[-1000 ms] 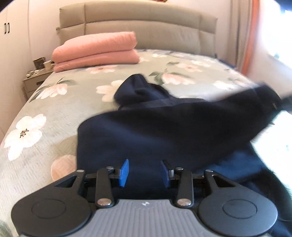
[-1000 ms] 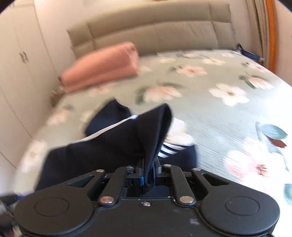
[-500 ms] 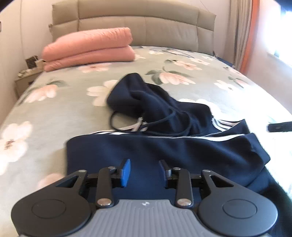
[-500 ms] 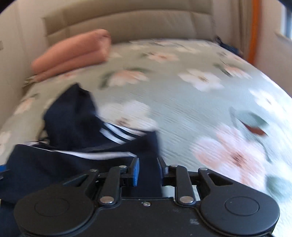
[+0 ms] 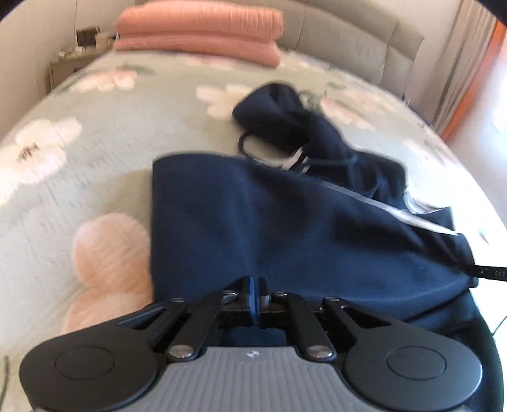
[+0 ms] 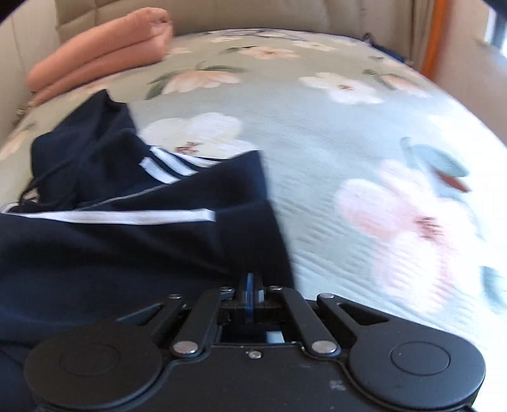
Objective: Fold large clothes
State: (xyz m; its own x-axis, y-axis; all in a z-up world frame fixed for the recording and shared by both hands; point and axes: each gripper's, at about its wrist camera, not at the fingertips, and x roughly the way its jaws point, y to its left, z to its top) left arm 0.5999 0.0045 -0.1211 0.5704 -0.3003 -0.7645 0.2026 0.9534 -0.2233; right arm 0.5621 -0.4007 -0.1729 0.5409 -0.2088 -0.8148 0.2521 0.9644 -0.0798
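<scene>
A navy garment with white stripes (image 5: 285, 228) lies folded across the flowered bedspread (image 5: 63, 190), its hood and drawstring bunched at the far end. My left gripper (image 5: 252, 285) hangs over the garment's near edge. Its blue pads are pressed together, and no cloth shows between them. In the right wrist view the same garment (image 6: 126, 253) fills the left half, with a white stripe across it. My right gripper (image 6: 250, 282) is shut at the garment's near right corner, its tips against the fabric and nothing visibly pinched.
A folded pink blanket (image 5: 202, 28) lies at the head of the bed, against the padded headboard (image 5: 348, 47). A nightstand (image 5: 73, 63) stands at the far left and curtains (image 5: 459, 63) hang on the right. The bedspread (image 6: 380, 158) runs bare to the right of the garment.
The right gripper let go of the lifted fold, which now lies flat. Both grippers sank toward the garment's near edge and went from open to shut.
</scene>
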